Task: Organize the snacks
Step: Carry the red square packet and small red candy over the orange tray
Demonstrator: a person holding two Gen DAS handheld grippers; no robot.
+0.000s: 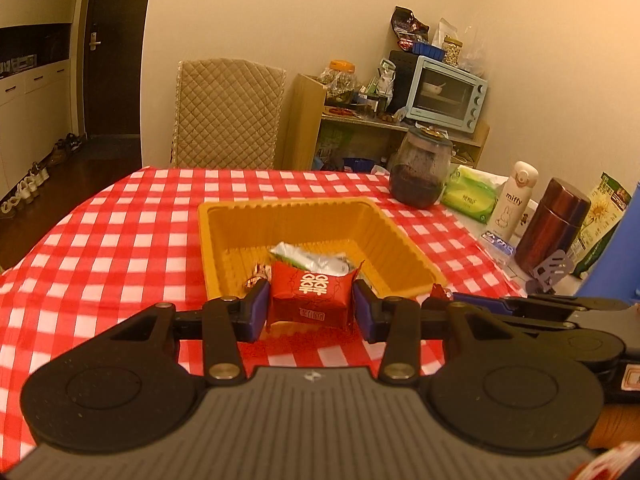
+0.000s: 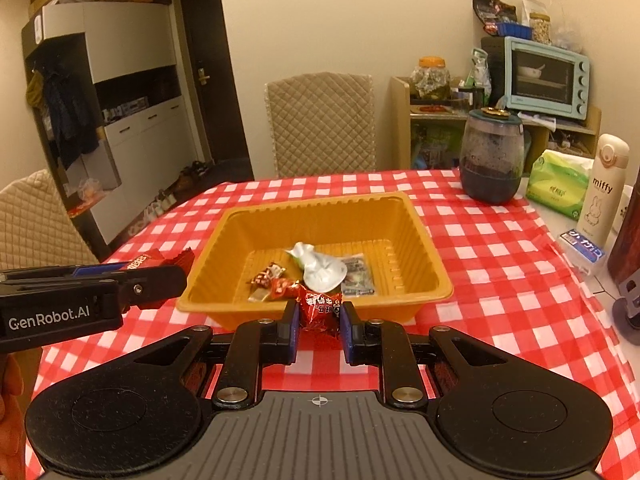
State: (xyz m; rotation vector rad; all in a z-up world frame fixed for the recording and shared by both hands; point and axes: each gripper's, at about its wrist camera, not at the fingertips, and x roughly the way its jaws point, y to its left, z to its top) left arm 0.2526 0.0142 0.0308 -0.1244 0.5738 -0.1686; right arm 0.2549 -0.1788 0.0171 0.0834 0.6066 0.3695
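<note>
Red-and-white checked tablecloth (image 2: 500,264) under everything. On it, your orange plastic tray (image 2: 416,240), holding a silver packet (image 2: 320,270) and small wrapped sweets (image 2: 272,276). Your left gripper (image 1: 310,306) clamps a red boxed snack (image 1: 310,294) before the tray's near rim; your right gripper (image 2: 320,322) pinches a crumpled red candy wrapper (image 2: 318,308) there too.

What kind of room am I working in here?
Most likely a home dining area: a table under a red checked cloth, padded chairs, and a toaster oven on a cluttered shelf.
</note>
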